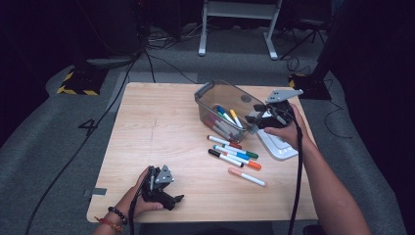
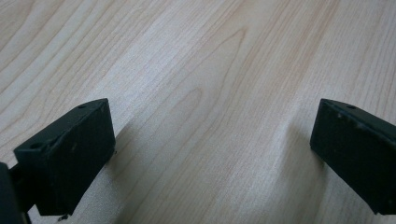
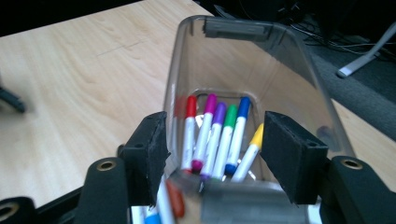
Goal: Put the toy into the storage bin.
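Right gripper (image 1: 258, 119): held in the person's right hand (image 1: 286, 131) at the near end of the clear plastic bin (image 1: 215, 95), jaws parted with nothing between the pads. In the right gripper view (image 3: 215, 154) it looks along the bin's length from just over its near rim.

Clear plastic bin: stands on the wooden table (image 1: 147, 142), right of centre, angled toward the far left. Contents, seen from the right gripper view: markers lying side by side with caps in red (image 3: 190, 106), magenta (image 3: 210, 102), purple (image 3: 219, 112), green (image 3: 230, 114), blue (image 3: 243, 105) and yellow (image 3: 257, 135).

Loose markers on the table, just in front of the bin: one with a red cap (image 1: 224, 142), one with a green cap (image 1: 241, 151), one with an orange cap (image 1: 240, 159), one with a black cap (image 1: 225, 158), and one with a salmon cap (image 1: 247, 176) lying nearest the person, a little apart from the rest.

White lid (image 1: 276, 146): flat on the table beside the bin, under the right hand.

Left gripper (image 1: 171, 200): held in the left hand (image 1: 139, 198) at the near left part of the table, well apart from the markers. Jaws stand wide open and empty in the left gripper view (image 2: 212, 154), over bare wood grain.
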Demonstrator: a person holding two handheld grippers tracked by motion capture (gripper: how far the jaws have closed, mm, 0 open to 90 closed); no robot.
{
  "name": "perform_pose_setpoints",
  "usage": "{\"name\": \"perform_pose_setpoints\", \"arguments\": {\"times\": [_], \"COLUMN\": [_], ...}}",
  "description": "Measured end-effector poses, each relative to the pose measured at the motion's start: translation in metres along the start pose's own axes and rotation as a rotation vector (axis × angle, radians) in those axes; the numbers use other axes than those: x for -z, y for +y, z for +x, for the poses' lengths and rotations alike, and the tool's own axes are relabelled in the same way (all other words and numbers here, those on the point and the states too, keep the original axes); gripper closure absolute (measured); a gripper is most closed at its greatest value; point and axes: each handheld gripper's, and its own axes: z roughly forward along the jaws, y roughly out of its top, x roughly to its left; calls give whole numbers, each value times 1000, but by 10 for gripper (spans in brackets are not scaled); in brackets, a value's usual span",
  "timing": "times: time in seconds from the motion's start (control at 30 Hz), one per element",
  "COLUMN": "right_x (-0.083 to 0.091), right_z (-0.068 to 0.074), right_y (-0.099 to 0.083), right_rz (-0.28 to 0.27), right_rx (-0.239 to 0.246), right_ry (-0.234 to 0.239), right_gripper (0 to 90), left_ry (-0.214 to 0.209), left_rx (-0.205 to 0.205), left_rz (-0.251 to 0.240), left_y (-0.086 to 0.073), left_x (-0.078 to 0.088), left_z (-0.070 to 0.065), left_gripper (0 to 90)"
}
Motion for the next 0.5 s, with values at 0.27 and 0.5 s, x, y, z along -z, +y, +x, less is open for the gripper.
{"name": "perform_pose_setpoints", "arguments": {"times": [0.27,0.5], "right_x": [23,21], "right_z": [25,56], "right_y": [-38,-73], "right_rz": [-7,25], "right_rx": [37,78], "right_ry": [25,87], "right_gripper": [422,436], "left_ry": [1,2], "left_rx": [3,4], "left_rz": [0,-1], "left_y": [0,0], "left_x": [0,0], "left_z": [0,0], "left_gripper": [2,2]}}
